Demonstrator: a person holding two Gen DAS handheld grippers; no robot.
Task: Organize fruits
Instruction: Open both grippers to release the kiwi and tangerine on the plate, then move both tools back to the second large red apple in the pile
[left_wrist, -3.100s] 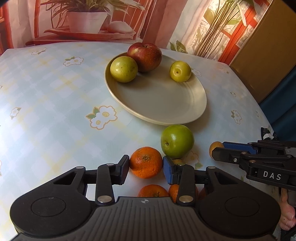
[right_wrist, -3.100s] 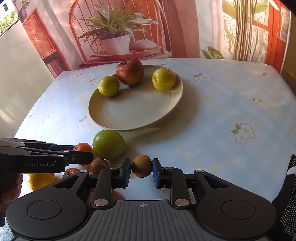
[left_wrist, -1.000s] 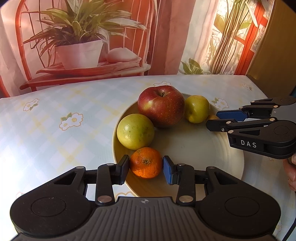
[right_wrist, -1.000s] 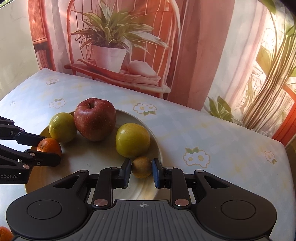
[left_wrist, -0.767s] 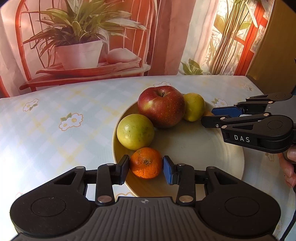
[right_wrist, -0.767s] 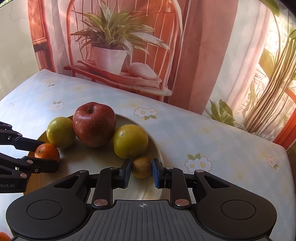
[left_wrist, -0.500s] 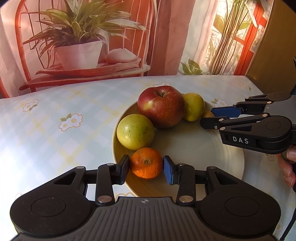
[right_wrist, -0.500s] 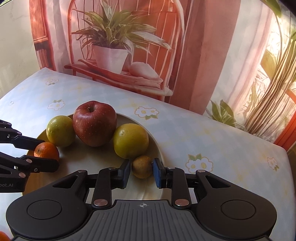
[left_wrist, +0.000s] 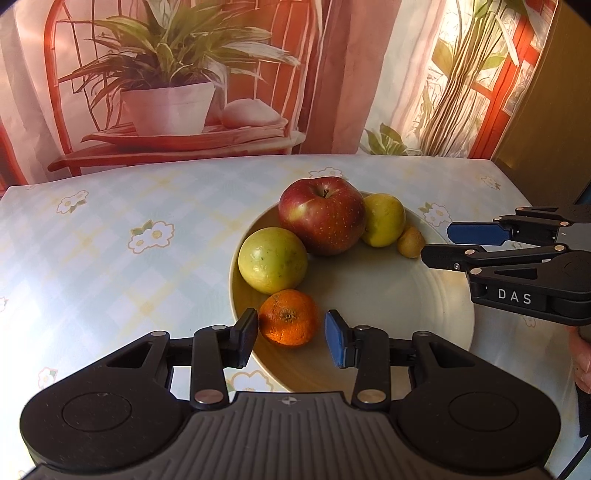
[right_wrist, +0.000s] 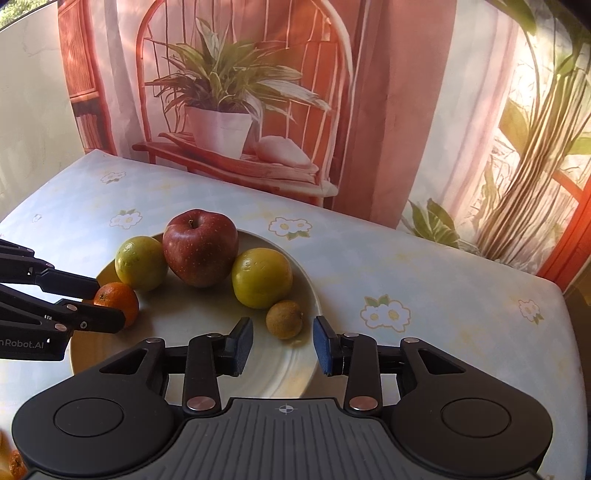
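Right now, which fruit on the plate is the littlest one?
The small brown fruit at the plate's right edge, beside the yellow-green fruit. It is smaller than the orange, the red apple and both greenish fruits, and sits before the open right claw.

The left hand-held gripper (left_wrist: 291, 334) and the right hand-held gripper (right_wrist: 282, 341) are both held level, with jaws parted and nothing gripped.

A home dining spot, table (left_wrist: 110, 206) under a pale checked cloth with daisy prints, cream plate (left_wrist: 388, 295) of fruit — apples, citrus — set on it, backdrop behind (a printed scene: potted plant (right_wrist: 221, 107) on a red chair), warm sunlight across everything
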